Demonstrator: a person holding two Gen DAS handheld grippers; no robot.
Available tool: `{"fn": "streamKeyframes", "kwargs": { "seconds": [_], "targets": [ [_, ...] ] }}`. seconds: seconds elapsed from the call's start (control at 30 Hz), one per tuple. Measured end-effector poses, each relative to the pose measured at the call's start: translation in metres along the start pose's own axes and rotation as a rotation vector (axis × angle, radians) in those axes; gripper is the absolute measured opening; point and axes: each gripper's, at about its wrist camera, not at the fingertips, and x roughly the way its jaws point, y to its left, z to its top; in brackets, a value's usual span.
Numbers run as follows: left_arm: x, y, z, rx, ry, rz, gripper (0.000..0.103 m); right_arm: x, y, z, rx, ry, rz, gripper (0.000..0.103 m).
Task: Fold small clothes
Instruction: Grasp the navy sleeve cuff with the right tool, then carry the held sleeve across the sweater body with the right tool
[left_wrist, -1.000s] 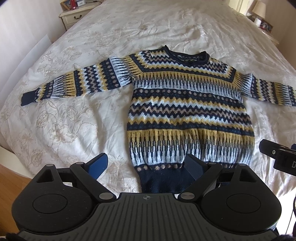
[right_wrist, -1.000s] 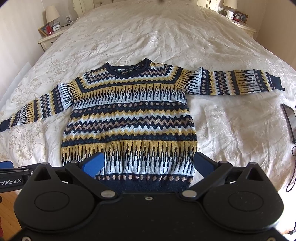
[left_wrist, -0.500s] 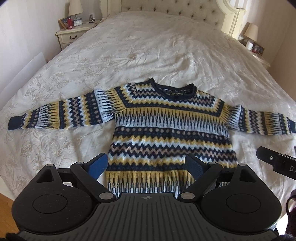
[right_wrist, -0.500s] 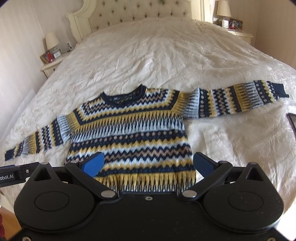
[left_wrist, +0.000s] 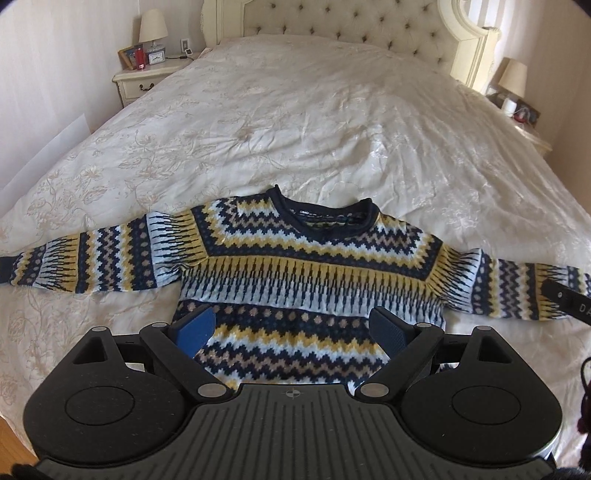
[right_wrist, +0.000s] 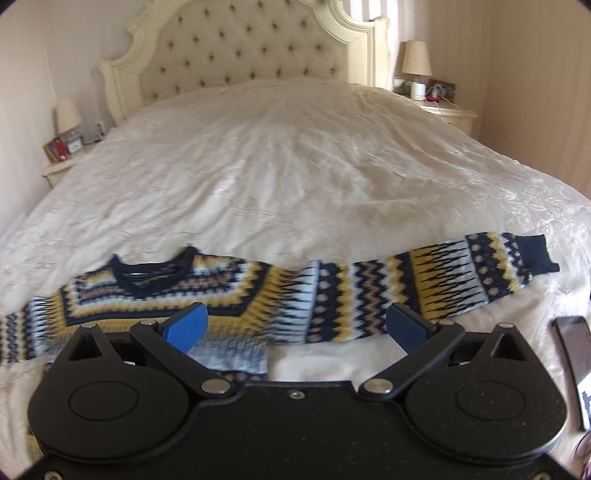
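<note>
Both the left gripper (left_wrist: 293, 326) and right gripper (right_wrist: 295, 326) angle downward, jaws spread wide, holding nothing.

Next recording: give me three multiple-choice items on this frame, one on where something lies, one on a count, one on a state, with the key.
1. Where does the sweater lie?
A. spread flat on the bed
B. on a nightstand
C. on the floor

2. How many lamps does the left wrist view show?
A. none
B. two
C. four

3. How does the right gripper stand?
A. shut on a sleeve
B. open, holding nothing
C. shut on the collar

Key: 1 A, the sweater is laid out with both sleeves stretched sideways on the cover. 2 B, one lamp left of the headboard, another lamp right of it. 3 B, its blue pads stand wide apart with no cloth pinched.
</note>
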Motion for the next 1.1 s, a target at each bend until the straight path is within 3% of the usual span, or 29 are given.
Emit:
{"fn": "streamKeyframes", "kwargs": {
  "seconds": [0.13, 0.3, 0.6, 0.73, 0.9, 1.0, 1.1],
  "targets": [
    [0.017, -0.019, 0.007, -0.003, 0.033, 0.024, 0.091, 0.033, -0.041, 0.013, -0.006, 0.032, -0.017, 0.102],
    [0.036, -0.037, 0.016, -0.014, 0.065, 0.045, 0.091, 0.069, -0.108, 0.029, 0.088, 0.08, -0.021, 0.102],
    [0.066, -0.064, 0.031, -0.001, 0.112, 0.071, 0.091, 0.104, -0.213, 0.045, 0.201, 0.152, -0.243, 0.101],
    [0.076, -0.074, 0.034, 0.028, 0.133, 0.071, 0.091, 0.112, -0.242, 0.036, 0.29, 0.214, -0.3, 0.095],
    [0.08, -0.076, 0.035, 0.042, 0.143, 0.067, 0.091, 0.123, -0.25, 0.019, 0.379, 0.266, -0.253, 0.095],
    [0.08, -0.071, 0.034, 0.048, 0.145, 0.066, 0.091, 0.131, -0.247, 0.018, 0.37, 0.237, -0.242, 0.07],
    [0.079, -0.06, 0.031, 0.046, 0.144, 0.07, 0.091, 0.136, -0.243, 0.024, 0.364, 0.201, -0.225, 0.031]
  ]
}}
